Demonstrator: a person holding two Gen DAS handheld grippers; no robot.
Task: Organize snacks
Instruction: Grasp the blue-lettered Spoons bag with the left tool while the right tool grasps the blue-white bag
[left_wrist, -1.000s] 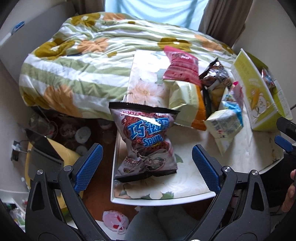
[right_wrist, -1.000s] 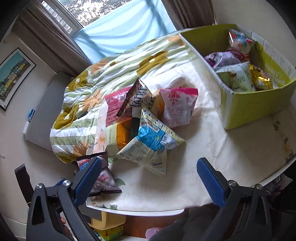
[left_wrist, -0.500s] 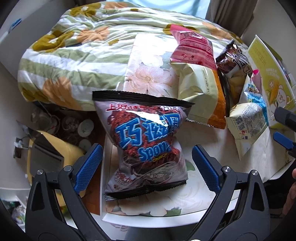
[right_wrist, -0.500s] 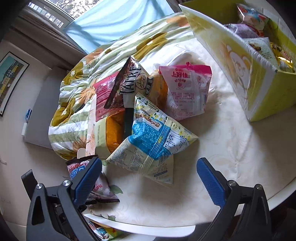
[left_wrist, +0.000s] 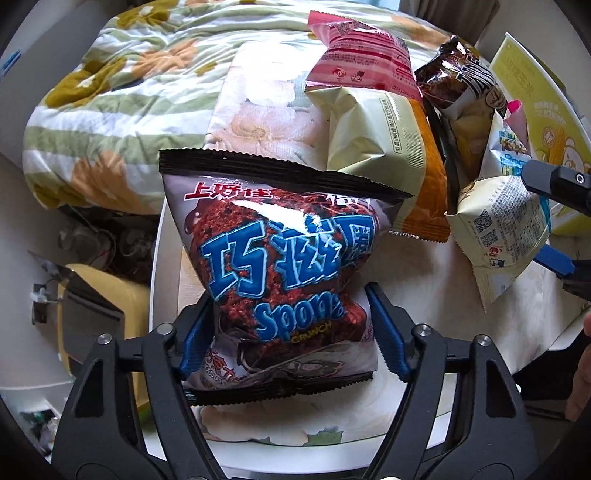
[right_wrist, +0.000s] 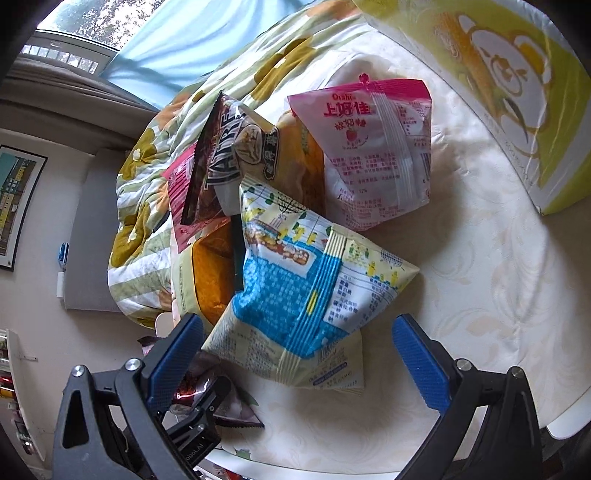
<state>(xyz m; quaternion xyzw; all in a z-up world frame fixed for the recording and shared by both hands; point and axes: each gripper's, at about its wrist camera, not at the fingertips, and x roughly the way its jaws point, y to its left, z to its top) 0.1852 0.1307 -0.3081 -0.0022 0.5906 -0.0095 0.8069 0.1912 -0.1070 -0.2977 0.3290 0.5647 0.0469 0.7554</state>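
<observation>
The chocolate bag (left_wrist: 280, 273) is lying at the near left edge of the table (left_wrist: 424, 266), well apart from the yellow box (right_wrist: 517, 92) at the table's far right. The left gripper (left_wrist: 291, 328) is being closed around the bag's lower half; the blue pads (left_wrist: 197, 332) are already at the bag's two sides and the foil is being pinched in between them, so contact is being made, though the squeeze is judged not yet finished. The bag is puffed with air, so the closing is best being eased until the pads are biting the filled body rather than sliding off slick foil; a grip nearer the middle would be tipping less when lifted.

The right gripper (right_wrist: 295, 354) is being held wide open and empty over the blue-and-cream bag (right_wrist: 306, 295), which is leaning on the pile of other bags between the chocolate bag and the box. Its pads are not touching that bag. It is best being lowered further so both pads are straddling the bag's bottom corner before anything is closed, and the pink bag (right_wrist: 376, 155) beside it is being left undisturbed.
</observation>
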